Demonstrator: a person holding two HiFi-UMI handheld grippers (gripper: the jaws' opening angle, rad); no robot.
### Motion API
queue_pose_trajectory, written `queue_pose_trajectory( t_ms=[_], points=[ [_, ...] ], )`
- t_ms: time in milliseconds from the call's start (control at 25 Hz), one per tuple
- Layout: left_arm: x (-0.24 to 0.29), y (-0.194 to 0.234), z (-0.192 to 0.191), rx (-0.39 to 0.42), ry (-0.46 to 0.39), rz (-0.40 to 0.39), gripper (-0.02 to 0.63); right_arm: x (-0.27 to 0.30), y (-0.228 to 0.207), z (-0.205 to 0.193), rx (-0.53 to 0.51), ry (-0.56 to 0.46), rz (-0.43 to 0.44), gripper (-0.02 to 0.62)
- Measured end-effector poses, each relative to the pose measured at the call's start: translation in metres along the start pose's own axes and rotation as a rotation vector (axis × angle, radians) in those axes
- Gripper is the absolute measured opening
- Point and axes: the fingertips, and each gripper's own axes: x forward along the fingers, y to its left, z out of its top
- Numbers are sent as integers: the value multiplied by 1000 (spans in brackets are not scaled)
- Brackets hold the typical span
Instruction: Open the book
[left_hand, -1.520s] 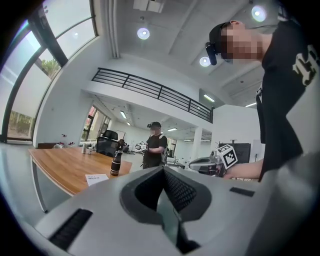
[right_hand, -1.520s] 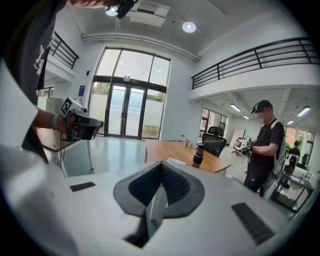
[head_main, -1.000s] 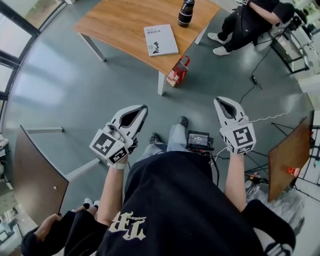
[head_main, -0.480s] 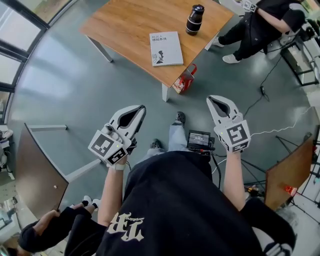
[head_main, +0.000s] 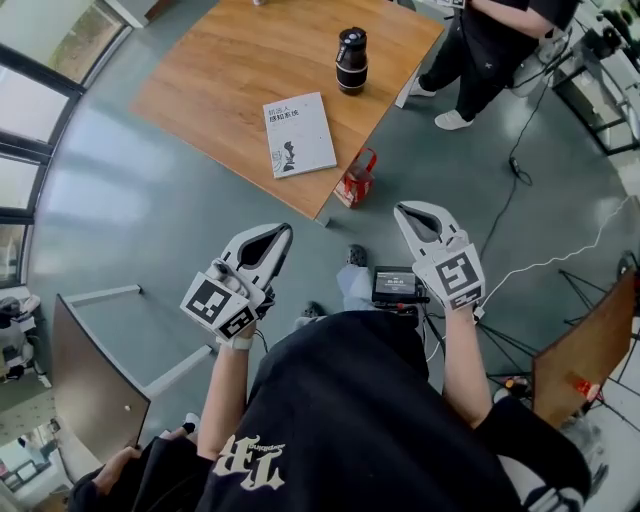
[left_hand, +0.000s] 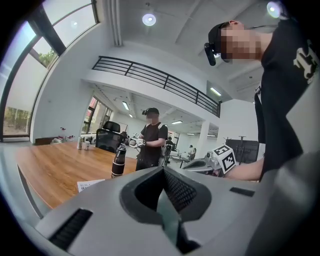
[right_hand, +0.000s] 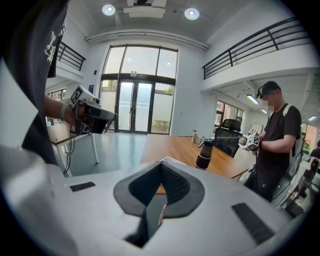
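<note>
we have walked closer: the book (head_main: 298, 135) now lies nearer, closed on the table (head_main: 200, 90) at twelve o'clock. left gripper (head_main: 279, 233) and right gripper (head_main: 406, 211) stay closed on nothing, well short of it, so opening hasn't begun.

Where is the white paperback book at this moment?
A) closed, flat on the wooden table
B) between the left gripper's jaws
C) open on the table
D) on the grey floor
A: the white paperback book lies closed, cover up, on the brown wooden table.
</note>
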Motion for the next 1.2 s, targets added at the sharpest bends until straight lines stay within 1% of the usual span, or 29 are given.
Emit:
queue_pose_trajectory(
  t_ms=[240,560,680,840,960,1040,1200],
  points=[
    [47,7,3,-16,21,22,6,13,-39,-10,15,4,47,-11],
    [79,13,2,-25,35,91,6,28,-66,-14,-33,10,148,-11],
    [82,11,1,-23,37,114,6,30,-70,-13,-61,4,177,-11],
    [83,15,-3,-25,44,131,6,30,-66,-8,-63,-8,200,-11],
    [88,19,-5,-44,18,150,6,30,-66,-7,-100,6,229,-11],
    [90,21,-8,-50,3,149,6,32,-65,-9,-120,20,241,-11],
    [90,26,-17,-66,-9,145,6,31,-65,-12,-134,36,238,-11]
  ],
)
